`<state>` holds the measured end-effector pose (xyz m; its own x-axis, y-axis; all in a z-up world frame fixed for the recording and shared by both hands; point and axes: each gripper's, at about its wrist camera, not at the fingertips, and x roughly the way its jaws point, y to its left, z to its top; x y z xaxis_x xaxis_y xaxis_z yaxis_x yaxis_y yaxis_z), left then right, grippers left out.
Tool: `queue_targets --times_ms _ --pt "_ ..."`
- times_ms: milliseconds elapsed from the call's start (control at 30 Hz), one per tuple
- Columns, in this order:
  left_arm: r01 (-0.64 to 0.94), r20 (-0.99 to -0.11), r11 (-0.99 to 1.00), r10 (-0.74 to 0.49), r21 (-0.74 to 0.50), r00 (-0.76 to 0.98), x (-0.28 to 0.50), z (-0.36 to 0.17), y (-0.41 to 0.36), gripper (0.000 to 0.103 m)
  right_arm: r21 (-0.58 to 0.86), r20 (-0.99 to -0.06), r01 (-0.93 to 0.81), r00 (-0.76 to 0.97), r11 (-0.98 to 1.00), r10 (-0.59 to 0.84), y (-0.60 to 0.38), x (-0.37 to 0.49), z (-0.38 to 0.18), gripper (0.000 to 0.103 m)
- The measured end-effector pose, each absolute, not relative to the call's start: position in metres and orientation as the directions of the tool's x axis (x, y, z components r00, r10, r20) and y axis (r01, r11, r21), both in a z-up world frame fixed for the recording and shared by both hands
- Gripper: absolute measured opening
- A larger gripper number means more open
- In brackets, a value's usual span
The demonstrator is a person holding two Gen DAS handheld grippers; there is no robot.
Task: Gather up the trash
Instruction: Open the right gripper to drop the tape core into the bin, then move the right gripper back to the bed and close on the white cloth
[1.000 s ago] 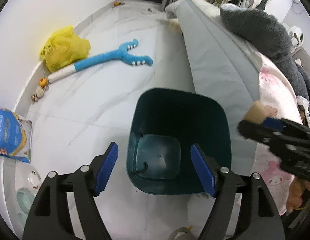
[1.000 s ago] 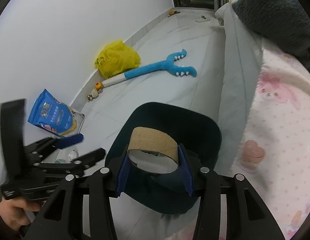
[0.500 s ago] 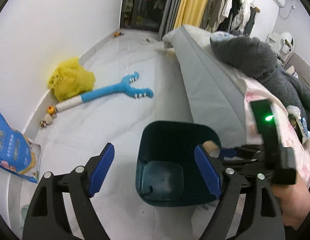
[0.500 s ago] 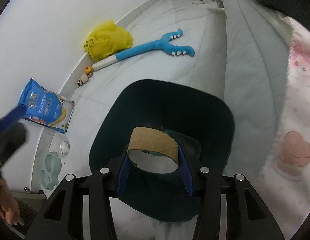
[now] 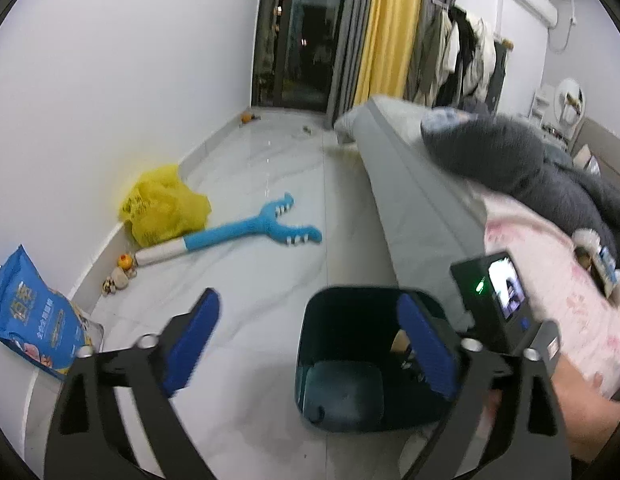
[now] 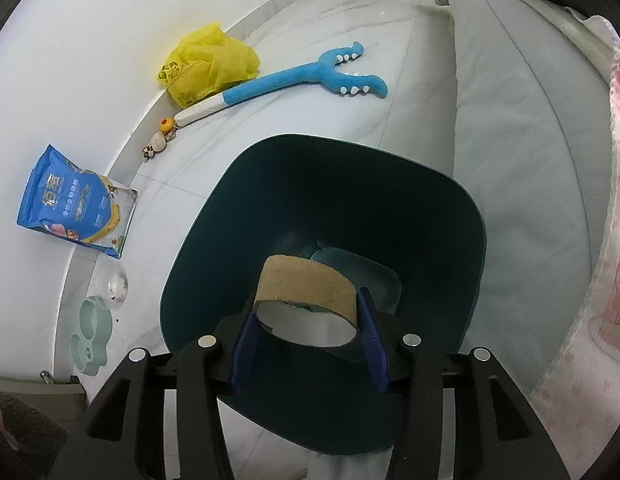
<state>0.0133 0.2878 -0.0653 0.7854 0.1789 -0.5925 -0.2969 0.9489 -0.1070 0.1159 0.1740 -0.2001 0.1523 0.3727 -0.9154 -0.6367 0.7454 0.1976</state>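
On the floor at far left, blue bag and yellow bag by the wall. Left tool — jaws just opening, wide, empty. Right tool over the dark bin — jaws just opening, cardboard roll between the pads, grip unclear.

Each tool has black angular arms, silver round screws and blue finger pads.

blue bag bears large white chinese characters (too blurred to read); yellow bag print illegible.
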Motion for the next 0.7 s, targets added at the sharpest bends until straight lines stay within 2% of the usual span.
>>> queue_targets --times_ms 33,100,200,400,700 --pt "-0.295 -0.575 0.949 0.181 -0.112 0.798 0.011 -0.061 0.287 0.096 0.195 -0.914 -0.638 0.157 0.745 0.373 0.174 0.115 -0.199 0.059" --pt "-0.291 -0.558 0.951 0.184 -0.108 0.809 0.01 -0.056 0.285 0.098 0.189 -0.91 -0.637 0.172 0.747 0.378 0.173 0.115 -0.196 0.076" --pt "-0.276 -0.557 0.954 0.168 -0.116 0.814 0.013 -0.053 0.283 0.098 0.189 -0.904 -0.643 0.181 0.742 0.387 0.169 0.114 -0.19 0.087" --pt "-0.27 -0.537 0.956 0.17 -0.114 0.826 0.017 -0.045 0.273 0.098 0.196 -0.885 -0.654 0.202 0.731 0.419 0.157 0.11 -0.174 0.091" --pt "-0.219 -0.473 0.971 0.148 -0.098 0.869 0.021 -0.027 0.248 0.098 0.227 -0.803 -0.67 0.281 0.706 0.525 0.124 0.102 -0.119 0.098"
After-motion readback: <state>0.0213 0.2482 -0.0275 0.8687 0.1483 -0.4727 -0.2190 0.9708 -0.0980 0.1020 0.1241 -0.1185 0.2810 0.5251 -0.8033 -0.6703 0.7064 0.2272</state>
